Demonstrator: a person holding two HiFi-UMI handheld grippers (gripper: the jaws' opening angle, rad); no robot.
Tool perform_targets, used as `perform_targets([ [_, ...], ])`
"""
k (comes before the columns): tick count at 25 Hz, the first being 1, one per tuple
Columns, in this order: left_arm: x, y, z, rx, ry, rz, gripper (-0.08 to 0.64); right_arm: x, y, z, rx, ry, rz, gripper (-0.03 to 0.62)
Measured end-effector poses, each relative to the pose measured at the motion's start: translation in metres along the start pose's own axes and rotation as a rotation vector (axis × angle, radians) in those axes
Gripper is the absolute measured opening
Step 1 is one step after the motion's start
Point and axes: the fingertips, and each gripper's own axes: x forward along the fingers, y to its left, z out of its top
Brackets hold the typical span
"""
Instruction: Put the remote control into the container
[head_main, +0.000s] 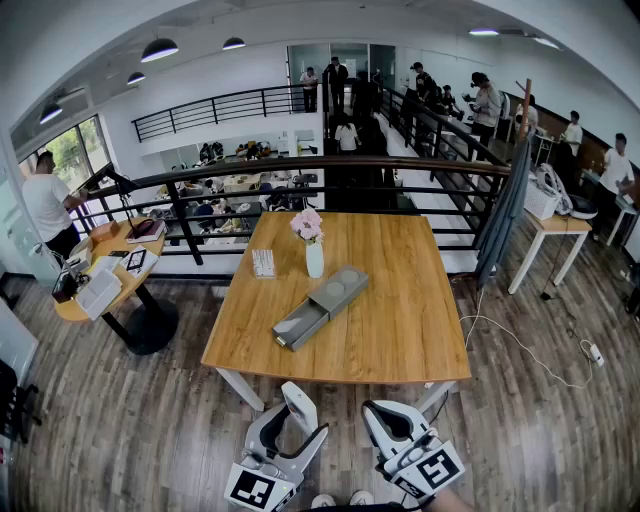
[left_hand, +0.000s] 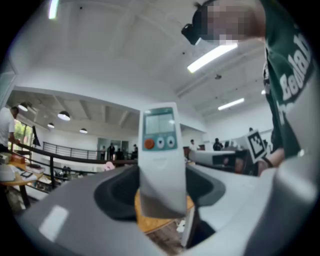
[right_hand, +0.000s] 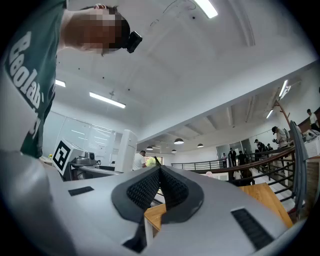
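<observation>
Only left gripper view shows buttons (left_hand: 160, 143): left hand-held gripper (left_hand: 161, 191) clamps remote control (left_hand: 161, 160), right hand-held gripper (right_hand: 160, 189) closed.

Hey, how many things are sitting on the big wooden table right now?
3: a vase of pink flowers near the middle, a long grey container just in front of it, and a small pale object to the vase's left. Anything inside the container wouldn't show.

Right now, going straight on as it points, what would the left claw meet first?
Likely the white vase of pink flowers: the left claw, gripping the white remote control, seems aimed level above the wooden table, but height is unclear.
</observation>
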Motion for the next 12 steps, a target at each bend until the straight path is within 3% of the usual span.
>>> perform_targets([
  [12,0.0043,-0.0082,-0.0069,-0.012,0.010,-0.001,0.279,-0.0088,-0.0069,-0.0050,0.003,0.005,-0.005,0.017],
])
